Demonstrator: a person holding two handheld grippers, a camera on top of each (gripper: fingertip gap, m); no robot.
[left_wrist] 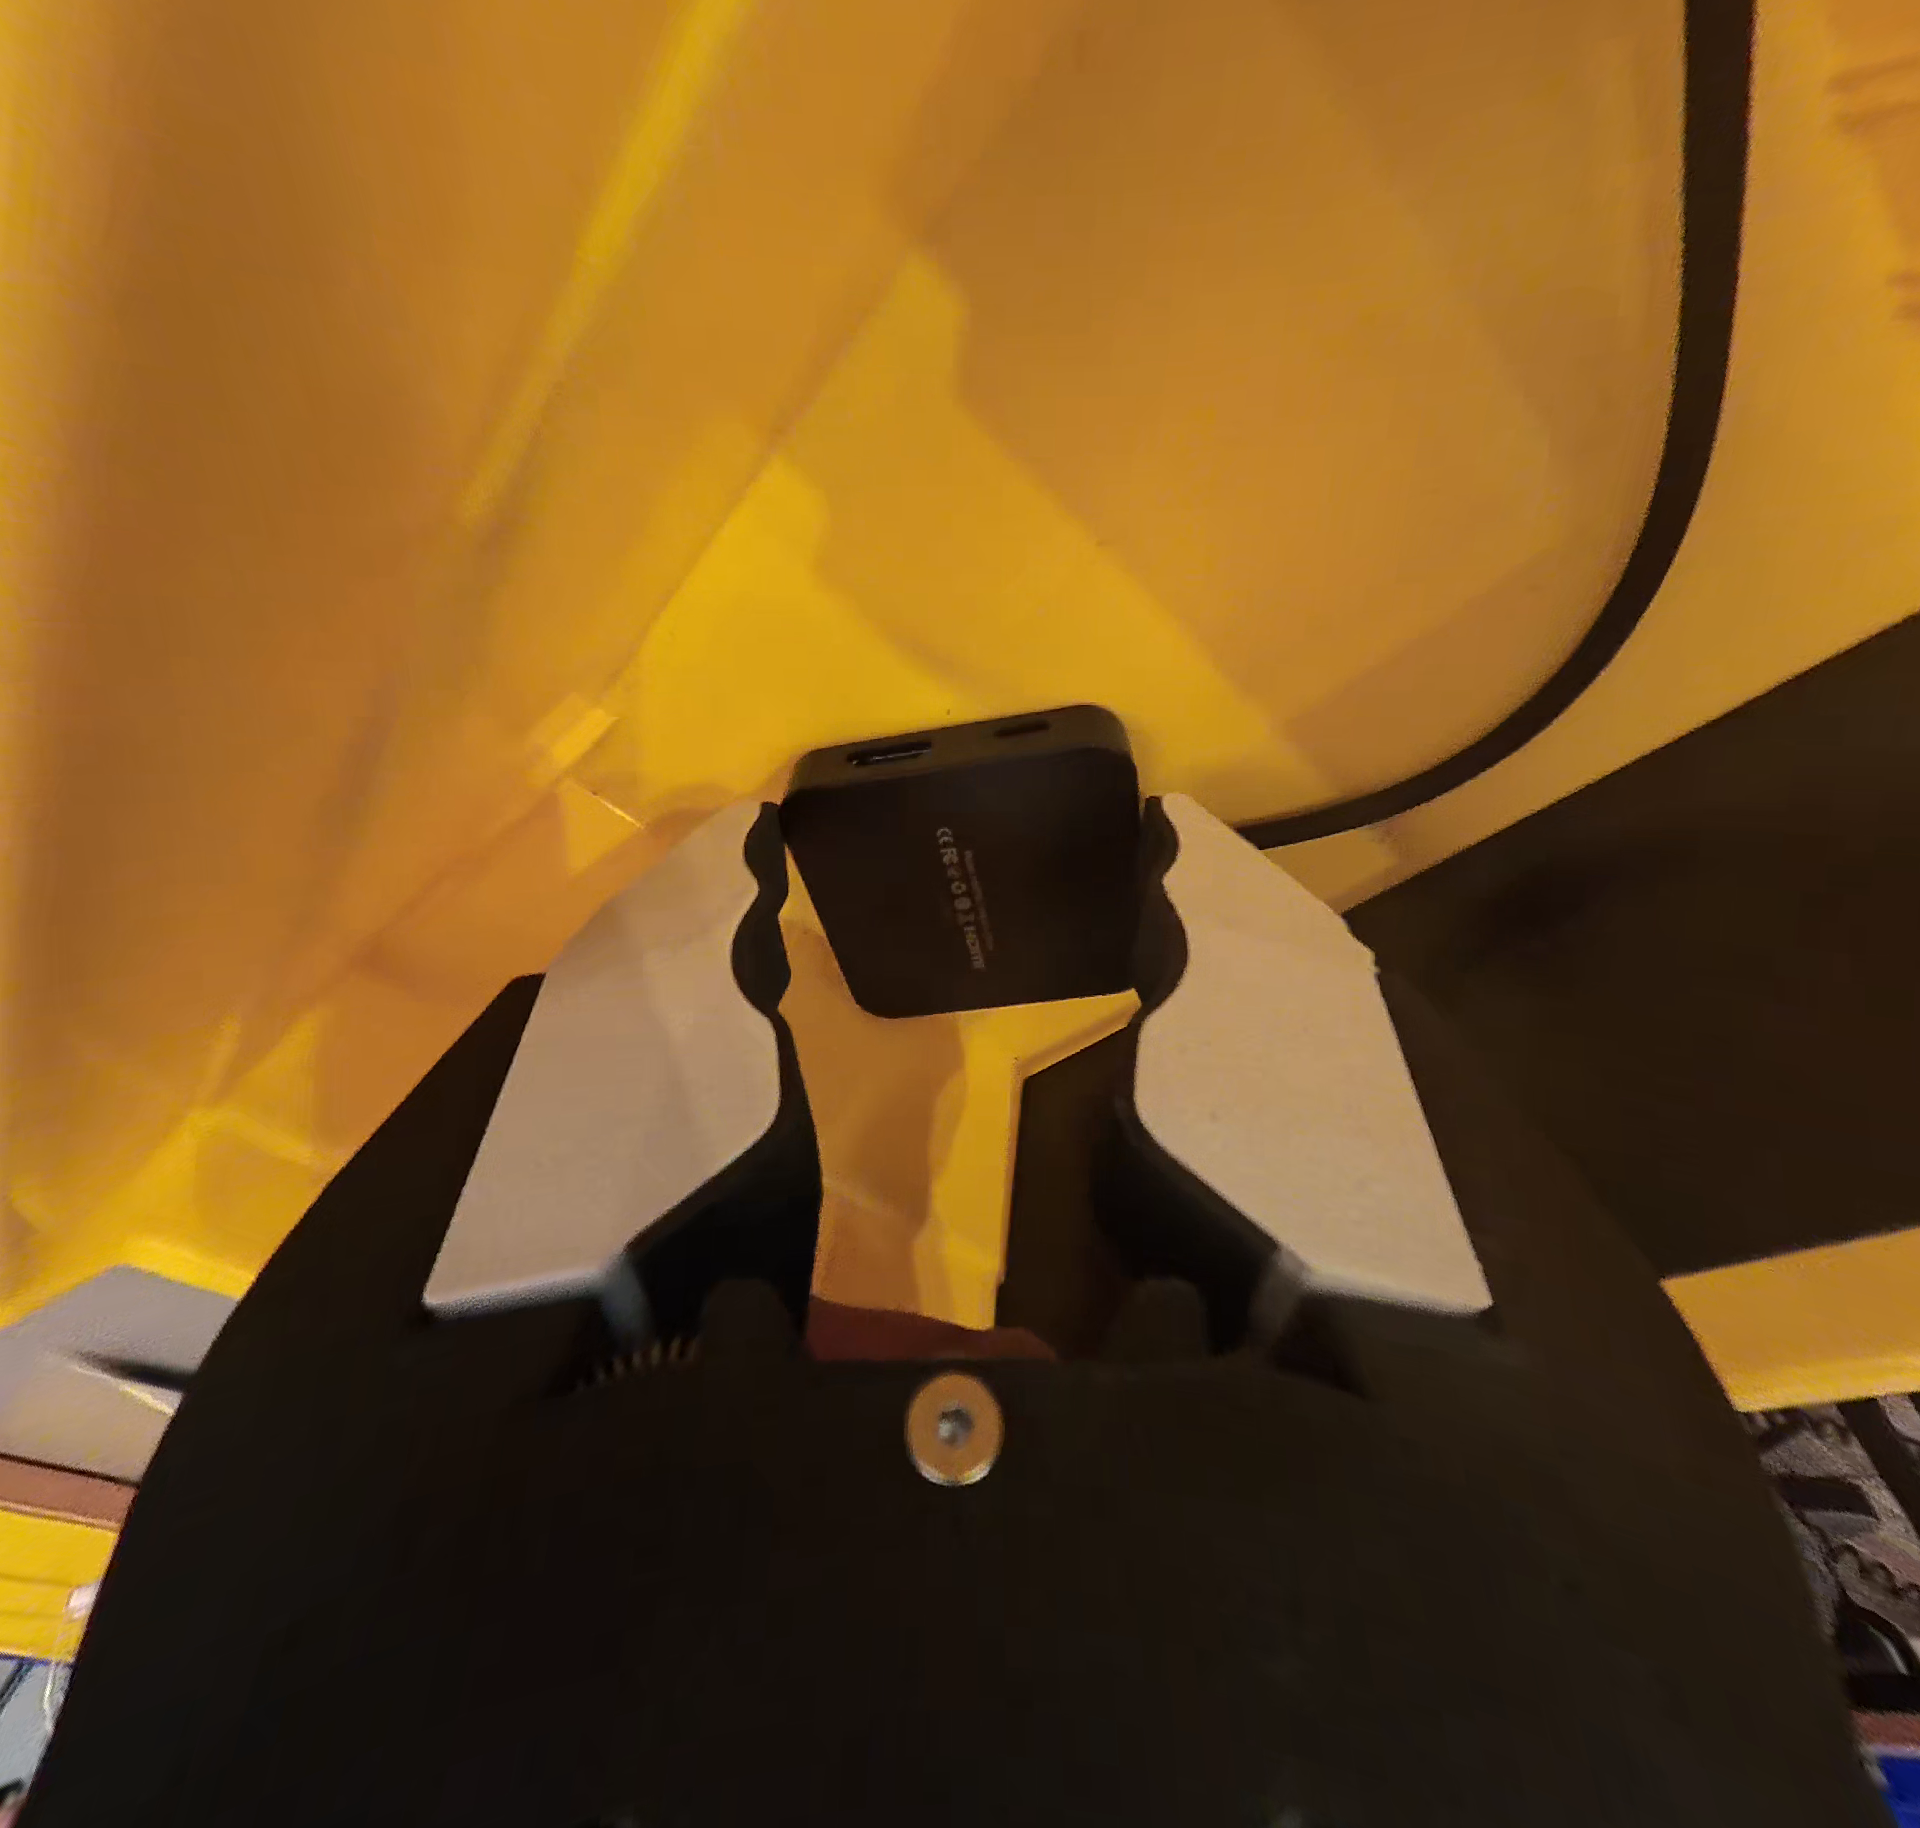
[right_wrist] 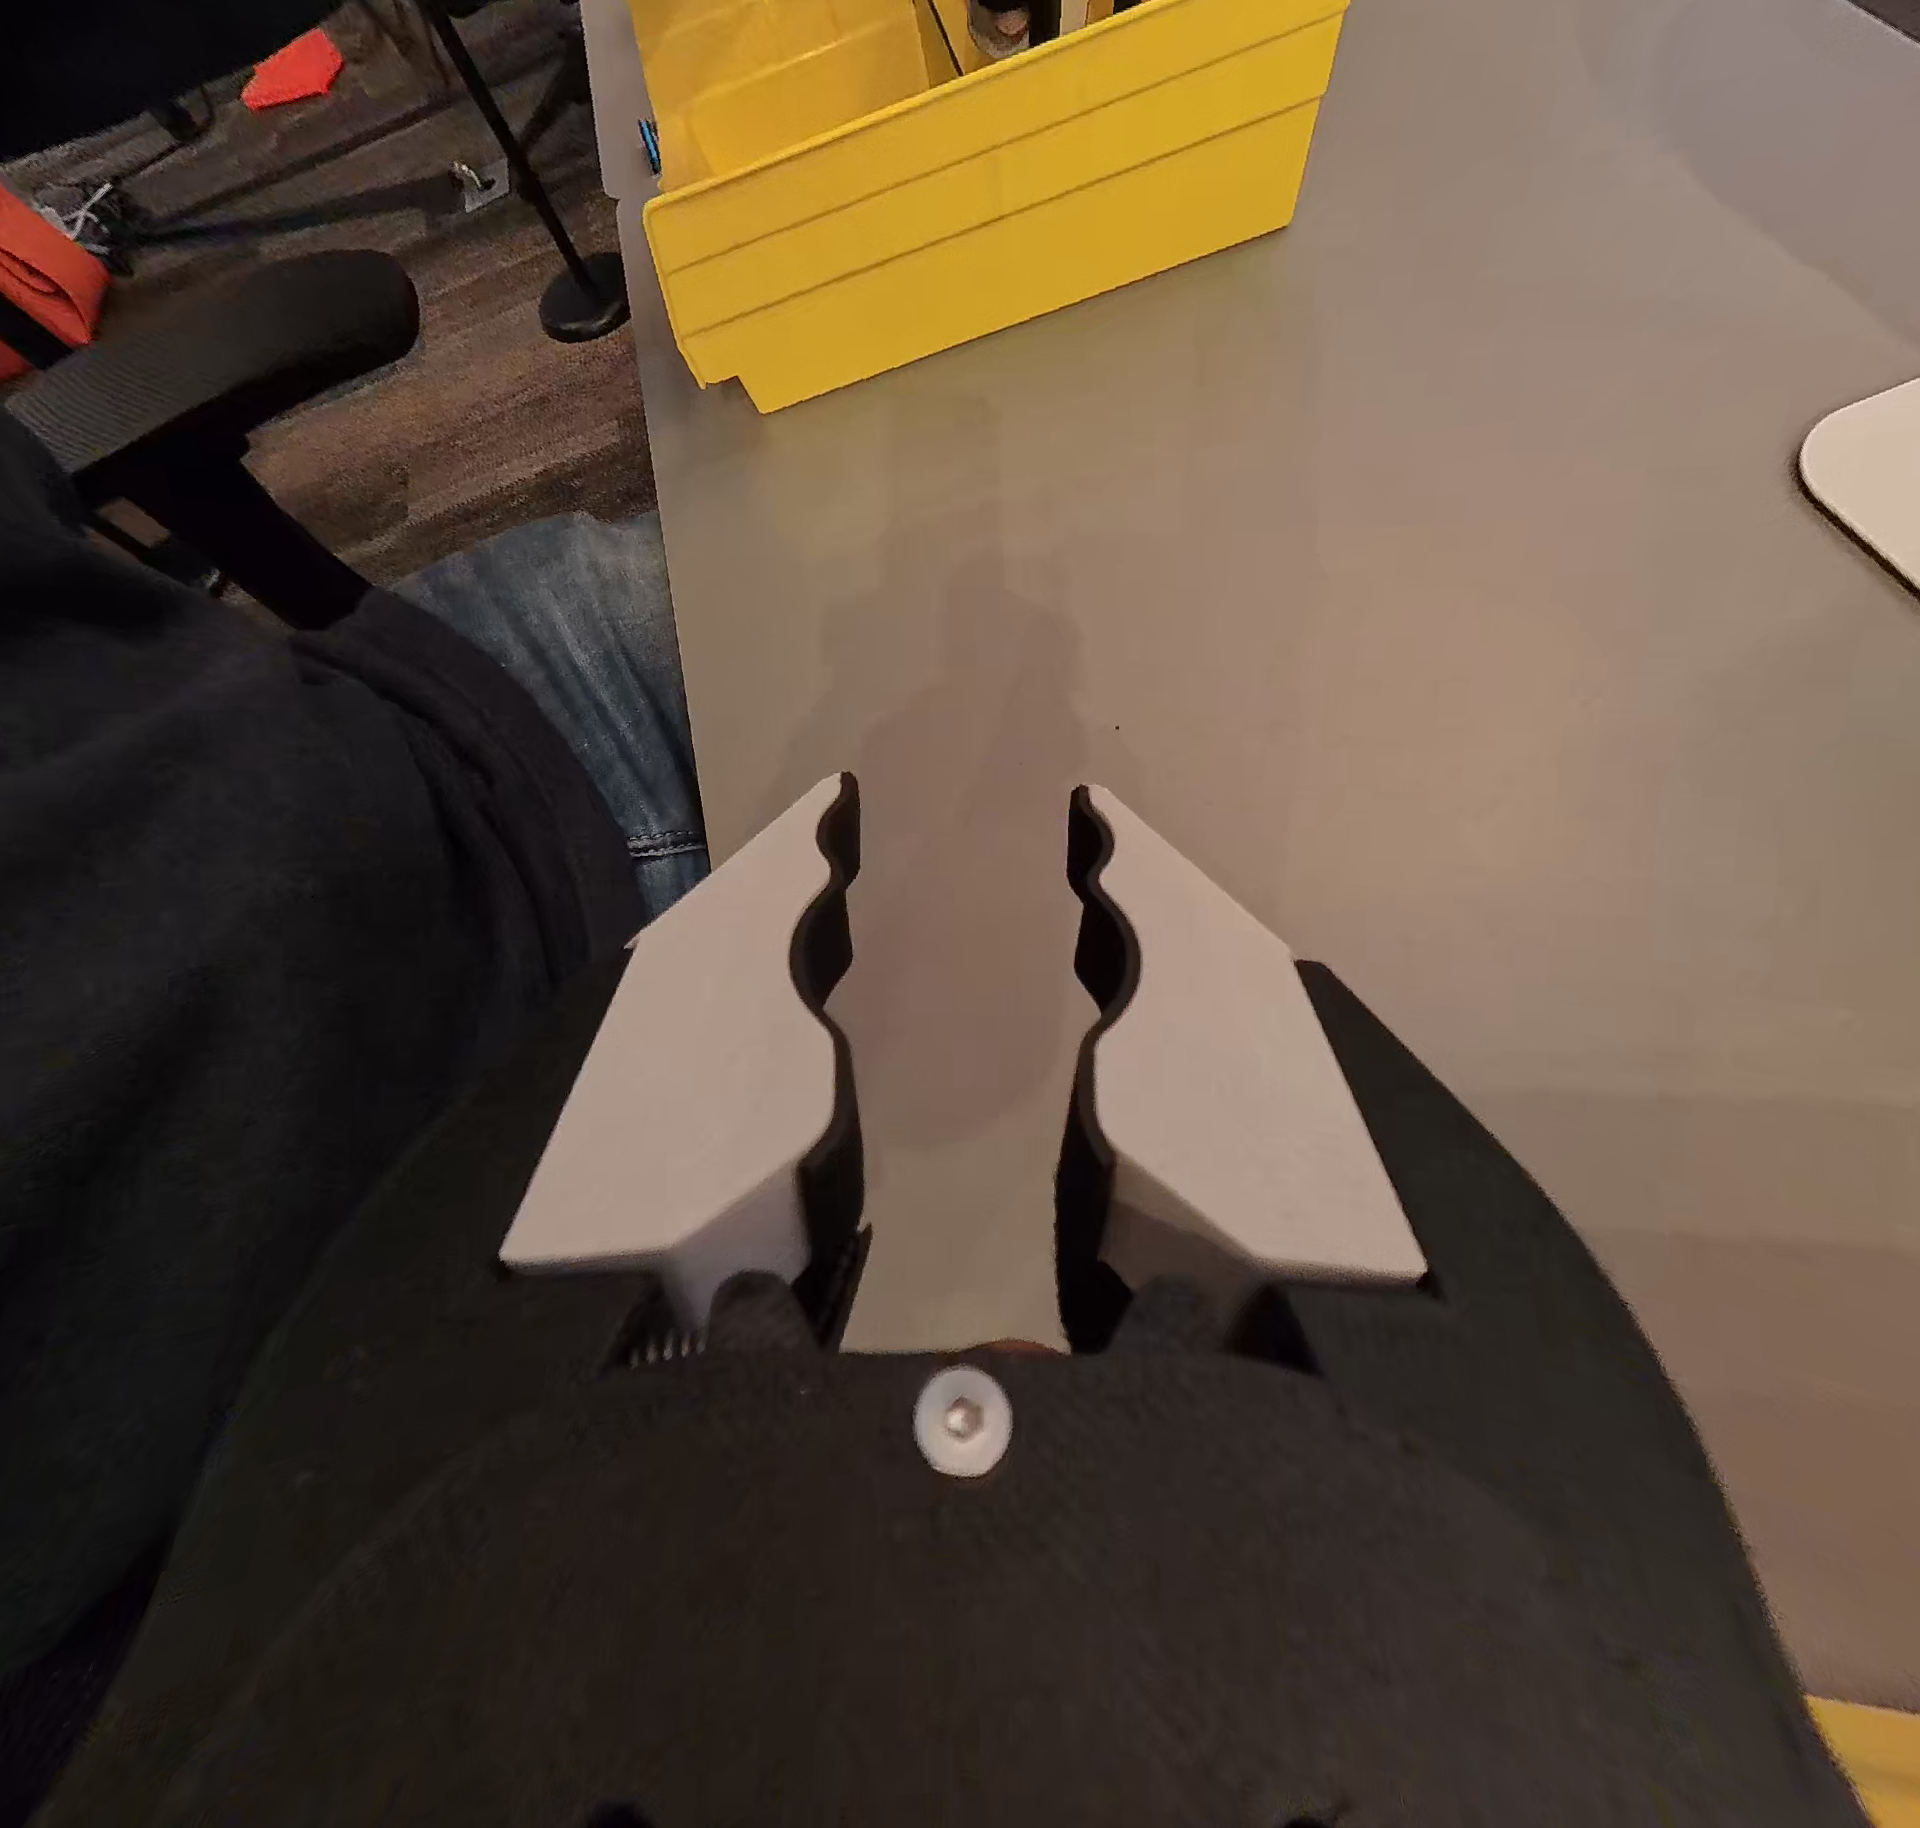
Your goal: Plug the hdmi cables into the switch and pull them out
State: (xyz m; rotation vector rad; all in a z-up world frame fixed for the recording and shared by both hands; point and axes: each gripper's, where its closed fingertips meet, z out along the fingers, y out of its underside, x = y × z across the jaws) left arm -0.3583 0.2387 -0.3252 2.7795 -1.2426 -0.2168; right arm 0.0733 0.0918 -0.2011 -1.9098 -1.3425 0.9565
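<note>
1. In the left wrist view the left tongs [left_wrist: 961, 869] hold the switch [left_wrist: 977, 874], a small black box, by its two side edges; it sits in the centre of the frame, inside the yellow bin [left_wrist: 520, 324].
2. The switch is tilted, with its port edge towards the top of the frame, and both ports look empty.
3. A black HDMI cable [left_wrist: 1704, 376] curves down the upper right of that frame; its plug is not visible.
4. The right tongs [right_wrist: 964, 791] are moderately open and hold nothing, over the grey worktop [right_wrist: 1351, 739] in the lower centre of the right wrist view.
5. To do the step well, the left tongs should probably keep a firm grip and lift the switch level out of the bin, with the ports facing the right tongs.
</note>
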